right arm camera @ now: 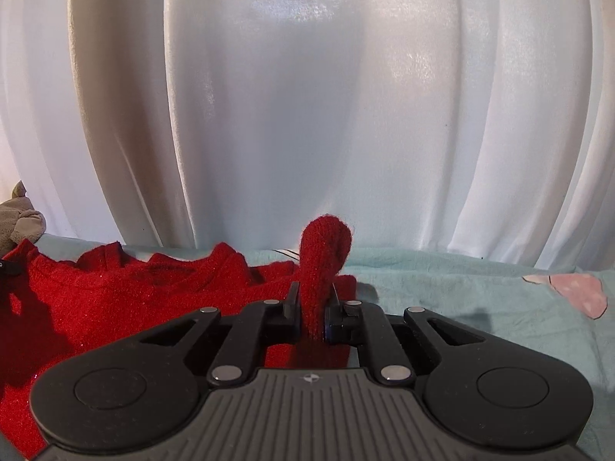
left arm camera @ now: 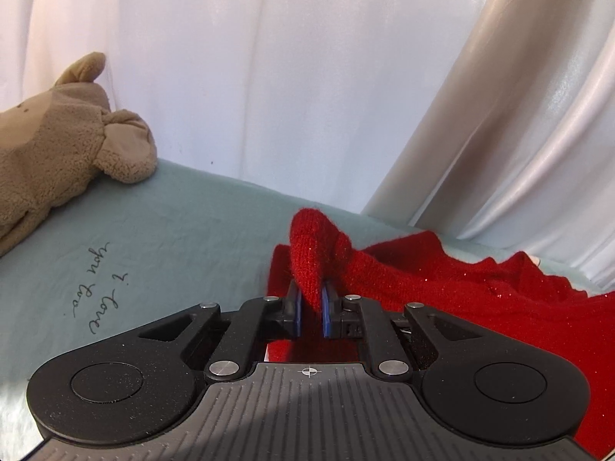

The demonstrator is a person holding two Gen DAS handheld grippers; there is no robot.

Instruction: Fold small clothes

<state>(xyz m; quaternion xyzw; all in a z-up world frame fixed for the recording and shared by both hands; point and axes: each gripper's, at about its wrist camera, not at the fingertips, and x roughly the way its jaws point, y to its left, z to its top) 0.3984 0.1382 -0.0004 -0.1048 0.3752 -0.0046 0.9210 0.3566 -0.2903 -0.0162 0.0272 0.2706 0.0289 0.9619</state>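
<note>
A small red knitted sweater (left arm camera: 442, 280) lies on a pale teal sheet (left arm camera: 184, 223). My left gripper (left arm camera: 312, 299) is shut on a bunched fold of the sweater, which sticks up between the blue pads. In the right wrist view the sweater (right arm camera: 115, 299) spreads to the left, neckline toward the curtain. My right gripper (right arm camera: 313, 303) is shut on another raised fold of the sweater at its right edge. Both folds are lifted slightly off the sheet.
A tan plush toy (left arm camera: 57, 146) lies on the sheet at far left, and shows in the right wrist view (right arm camera: 19, 219). White curtains (right arm camera: 307, 115) hang close behind. The sheet bears handwriting (left arm camera: 98, 288) and a pink patch (right arm camera: 569, 292).
</note>
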